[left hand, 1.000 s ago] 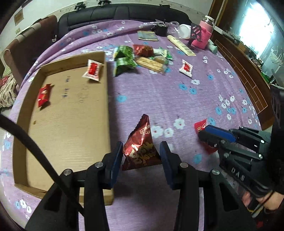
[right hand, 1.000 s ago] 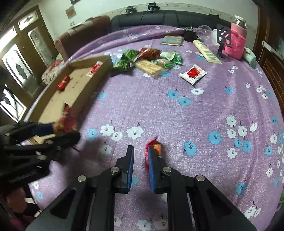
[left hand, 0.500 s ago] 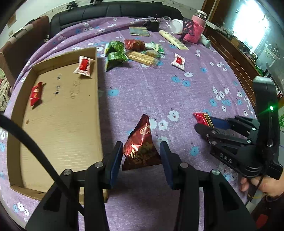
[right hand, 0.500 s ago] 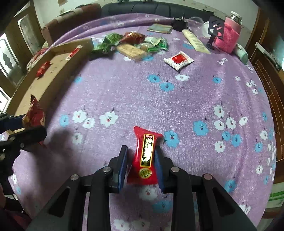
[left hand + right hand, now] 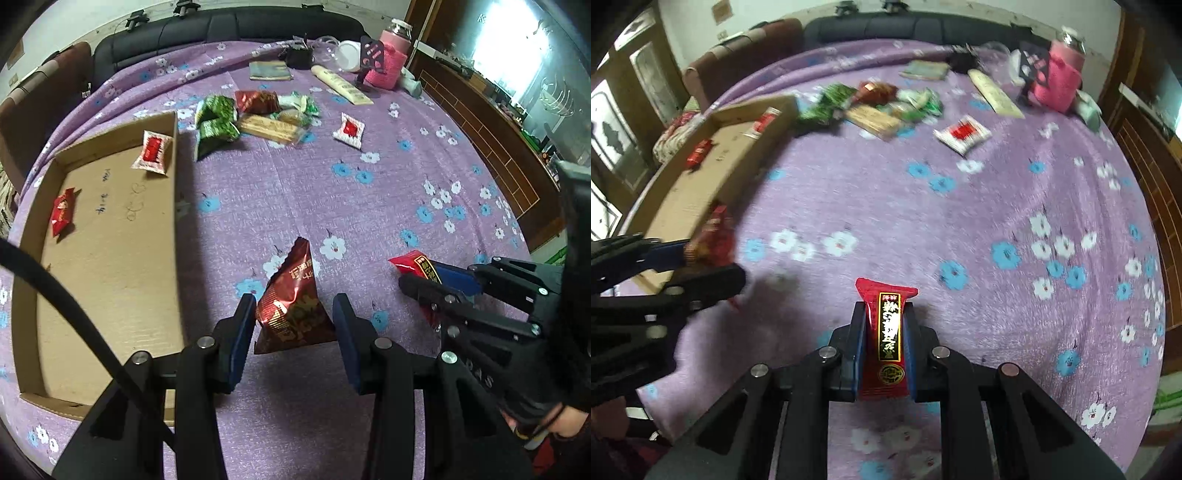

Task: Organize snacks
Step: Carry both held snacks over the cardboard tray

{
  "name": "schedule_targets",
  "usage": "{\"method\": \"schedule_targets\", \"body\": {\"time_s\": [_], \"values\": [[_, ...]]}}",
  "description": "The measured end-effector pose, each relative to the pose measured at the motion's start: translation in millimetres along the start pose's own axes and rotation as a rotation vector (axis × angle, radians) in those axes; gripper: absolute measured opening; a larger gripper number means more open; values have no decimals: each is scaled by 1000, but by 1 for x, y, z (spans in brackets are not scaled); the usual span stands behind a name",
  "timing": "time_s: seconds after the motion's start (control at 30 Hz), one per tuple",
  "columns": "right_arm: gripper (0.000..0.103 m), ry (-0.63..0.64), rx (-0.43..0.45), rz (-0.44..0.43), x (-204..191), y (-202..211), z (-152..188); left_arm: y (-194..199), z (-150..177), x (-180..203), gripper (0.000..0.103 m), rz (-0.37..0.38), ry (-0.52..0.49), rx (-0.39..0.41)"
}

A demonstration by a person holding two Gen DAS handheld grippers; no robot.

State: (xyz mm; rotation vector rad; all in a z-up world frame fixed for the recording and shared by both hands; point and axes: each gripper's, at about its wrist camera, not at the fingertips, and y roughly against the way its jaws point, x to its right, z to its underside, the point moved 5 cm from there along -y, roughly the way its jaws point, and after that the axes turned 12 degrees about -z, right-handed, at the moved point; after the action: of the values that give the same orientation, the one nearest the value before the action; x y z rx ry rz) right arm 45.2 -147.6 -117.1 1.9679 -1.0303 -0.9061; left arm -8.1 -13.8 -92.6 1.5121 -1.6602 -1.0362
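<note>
right gripper (image 5: 884,347) now nearer, cardboard tray (image 5: 110,280) with two snacks

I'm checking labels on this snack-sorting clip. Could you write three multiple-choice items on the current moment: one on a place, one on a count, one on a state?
1. Where is the white square packet with a red centre that is nearest the brown chair?
A. inside the shallow cardboard tray
B. beside the pink-sleeved jar
C. on the sofa

2. How many snacks lie in that tray?
A. none
B. two
C. five

3. What is the right gripper doing?
A. hanging open
B. pressing the tablecloth
C. gripping a long red wrapped bar

Answers: 1 A, it rests in the tray's far corner. 2 B, that packet plus a small red candy. 3 C, both fingers clamp the bar's sides.
</note>
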Motion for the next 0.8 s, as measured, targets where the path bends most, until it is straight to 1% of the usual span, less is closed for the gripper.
{"method": "schedule_targets", "body": {"time_s": [0.13,0.2,0.27,0.37,0.6,0.8], "values": [[16,44,36,-47,-29,7,-19,12,-4,-15,45,-4,22,29],[16,68,48,-54,-42,7,-28,18,-6,-28,43,-22,50,47],[16,86,60,-83,-57,5,-40,23,-8,-45,45,-32,78,59],[16,115,69,-111,-75,-1,-53,27,-9,-71,45,-58,118,69],[16,191,76,-167,-124,-29,-84,27,-10,-137,46,-131,214,72],[16,211,84,-195,-154,-52,-103,23,-16,-180,46,-189,269,77]]}}
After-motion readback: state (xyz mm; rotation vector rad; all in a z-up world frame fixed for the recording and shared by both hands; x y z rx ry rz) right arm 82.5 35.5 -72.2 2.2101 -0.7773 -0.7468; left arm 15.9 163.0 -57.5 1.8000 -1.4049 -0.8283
